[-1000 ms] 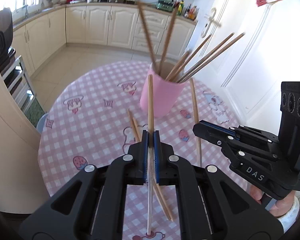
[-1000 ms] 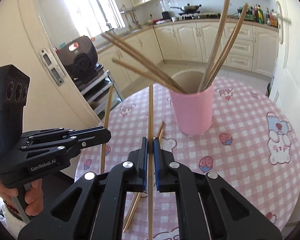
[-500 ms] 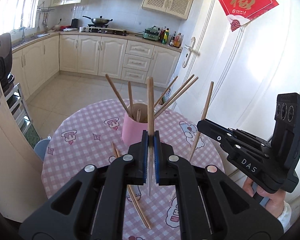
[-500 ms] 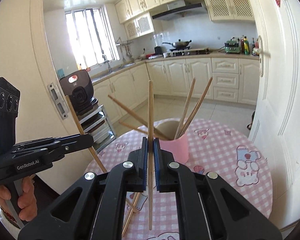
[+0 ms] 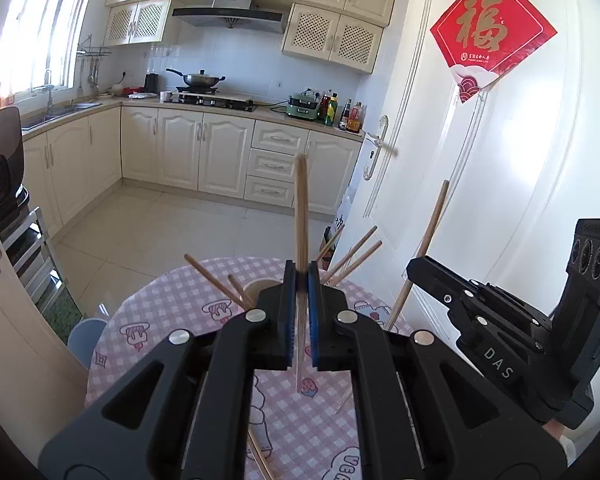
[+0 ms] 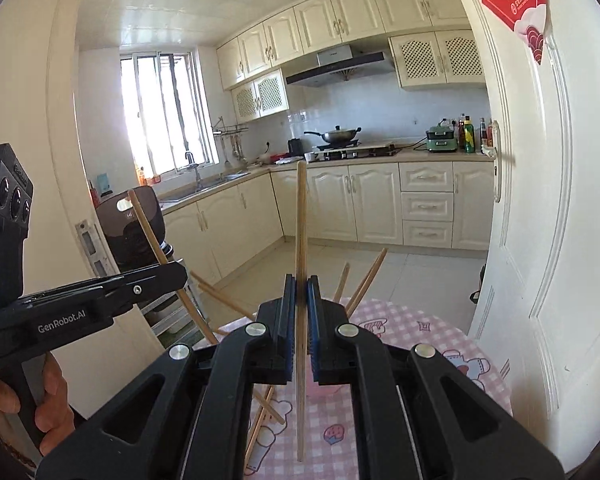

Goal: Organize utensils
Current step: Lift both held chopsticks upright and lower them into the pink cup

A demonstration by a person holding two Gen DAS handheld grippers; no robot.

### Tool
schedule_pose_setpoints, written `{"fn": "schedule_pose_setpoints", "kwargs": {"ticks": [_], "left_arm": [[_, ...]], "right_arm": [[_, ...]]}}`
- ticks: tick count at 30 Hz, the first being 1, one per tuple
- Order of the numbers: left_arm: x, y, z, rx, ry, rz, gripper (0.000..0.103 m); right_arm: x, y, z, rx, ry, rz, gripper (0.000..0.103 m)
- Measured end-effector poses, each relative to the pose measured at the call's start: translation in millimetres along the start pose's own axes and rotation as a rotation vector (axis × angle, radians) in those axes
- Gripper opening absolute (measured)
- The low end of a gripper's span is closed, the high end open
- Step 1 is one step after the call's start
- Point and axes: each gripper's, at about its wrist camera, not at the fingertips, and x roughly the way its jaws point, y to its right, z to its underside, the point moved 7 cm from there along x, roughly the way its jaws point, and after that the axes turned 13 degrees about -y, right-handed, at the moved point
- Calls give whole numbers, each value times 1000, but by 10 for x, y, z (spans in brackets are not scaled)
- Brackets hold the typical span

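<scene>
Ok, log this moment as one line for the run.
left tongs: shut on chopstick | right tongs: shut on chopstick | both above pink cup | loose chopsticks on table

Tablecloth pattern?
Pink and white check with cartoon prints; the tablecloth shows best in the left wrist view.

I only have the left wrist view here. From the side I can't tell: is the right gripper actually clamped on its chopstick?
Observer: Yes. The right gripper is shut on the right chopstick, which stands upright between its pads.
Operator: What is loose on the table near it?
Observer: At least two loose chopsticks lie crossed on the tablecloth, left of the held one.
Operator: How does mine sit from the side?
Observer: The left chopstick leans where it passes through the left gripper, its top tilted away from the right gripper.
</scene>
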Motion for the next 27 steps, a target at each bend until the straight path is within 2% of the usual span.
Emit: {"fn": "schedule_pose_setpoints", "kwargs": {"ticks": [8,14,19,27], "left_arm": [[107,32,-384,9,87,-71,6],[205,22,-554,3,160,-110,6],[406,-24,-526,-4,152,-115,6],[674,-72,-341,4,93,-122,6]], "right_arm": [[28,105,-246,-30,103,97,5],[102,169,-340,-27,161,112,5],[171,249,-395,-9,187,110,5],[249,276,-435,5,218,112,5]]}}
